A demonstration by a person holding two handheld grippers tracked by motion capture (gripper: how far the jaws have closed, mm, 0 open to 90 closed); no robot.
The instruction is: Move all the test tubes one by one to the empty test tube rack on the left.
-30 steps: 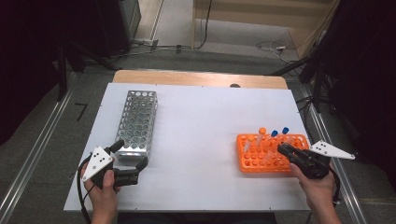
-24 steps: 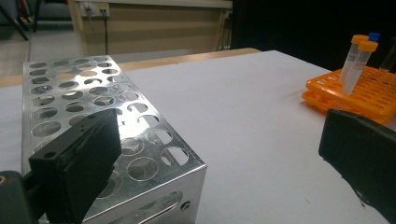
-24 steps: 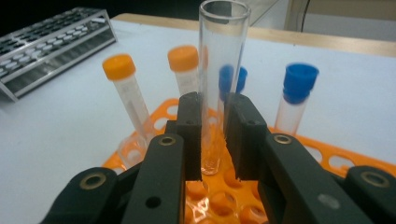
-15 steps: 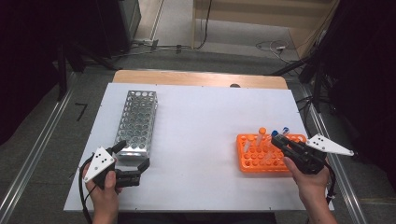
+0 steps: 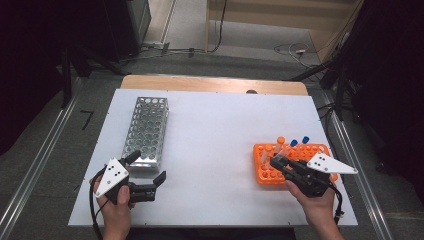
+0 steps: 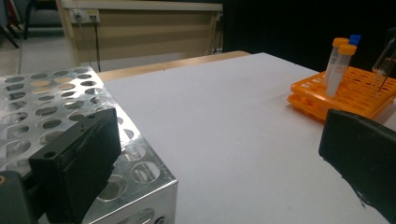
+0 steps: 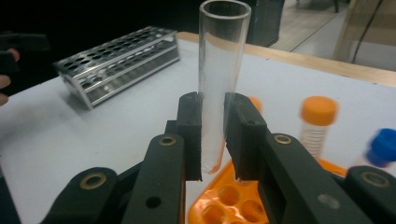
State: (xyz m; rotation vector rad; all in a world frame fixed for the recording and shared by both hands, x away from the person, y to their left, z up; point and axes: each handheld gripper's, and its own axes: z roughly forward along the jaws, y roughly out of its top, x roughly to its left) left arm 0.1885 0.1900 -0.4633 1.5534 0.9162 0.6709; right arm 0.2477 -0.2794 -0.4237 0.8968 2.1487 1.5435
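Two racks sit on our white table [image 5: 215, 130]. At left, the metal rack [image 5: 146, 129] w/ empty holes lies lengthwise; our left gripper [image 5: 148, 172] rests just in front of its near end, jaws spread wide, nothing between them. At right, the orange rack [image 5: 265, 165] holds capped tubes: orange cap [image 7: 318, 110], blue cap [image 7: 385, 144]. Our right gripper [image 7: 213, 135] hovers over the rack's near-left part, pinching a clear, uncapped glass tube [image 7: 219, 70] upright, its bottom just above the rack.
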